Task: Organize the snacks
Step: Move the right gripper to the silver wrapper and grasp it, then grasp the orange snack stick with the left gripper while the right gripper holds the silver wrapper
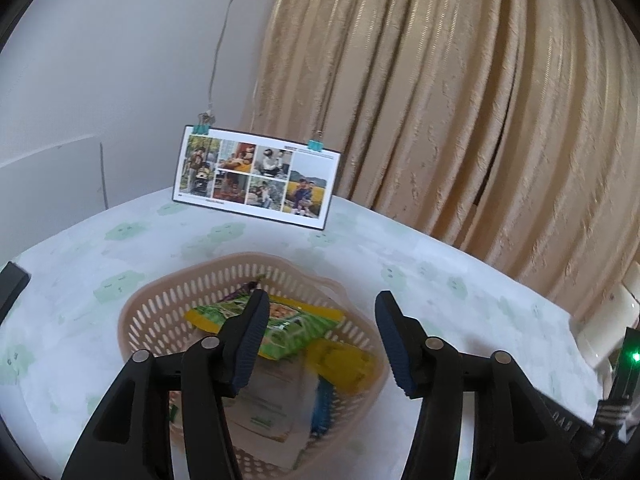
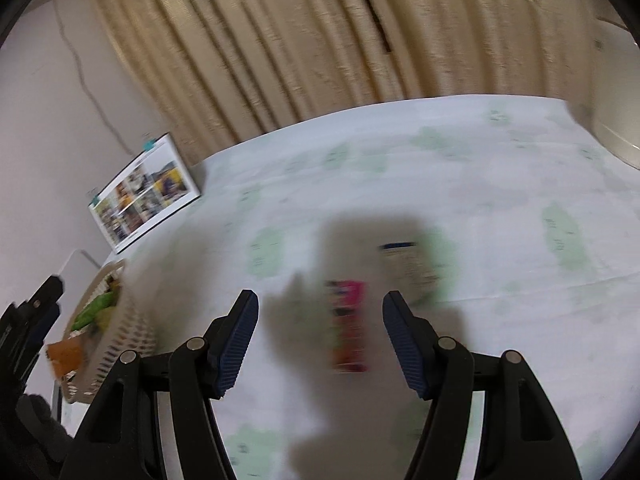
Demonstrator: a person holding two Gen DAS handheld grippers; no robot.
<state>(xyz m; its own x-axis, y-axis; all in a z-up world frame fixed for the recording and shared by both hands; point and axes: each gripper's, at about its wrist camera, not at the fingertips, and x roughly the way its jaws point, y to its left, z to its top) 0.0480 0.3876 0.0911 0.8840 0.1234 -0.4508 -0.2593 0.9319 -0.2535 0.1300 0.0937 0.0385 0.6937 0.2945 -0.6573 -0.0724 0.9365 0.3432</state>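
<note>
Left wrist view: the left gripper hangs over the basket, jaws spread wide, nothing between them. The pink slotted basket sits on the cloth, which is white with pale green patches. Inside it, a green packet lies on top, a yellow one beside it, and a pale pouch underneath. Behind the basket, a photo card leans at the wall, clips on its top edge, with a beige curtain to its right.

Right wrist view, and it's blurry: the right gripper is over the open cloth, jaws wide apart and empty. Between the fingers, down on the cloth, lies a red and pink packet, with a pale packet just beyond it to the right. Both sit well apart from the basket, which shows at the left edge with green packets inside and an orange one at its rim. The left gripper pokes in beside it.
</note>
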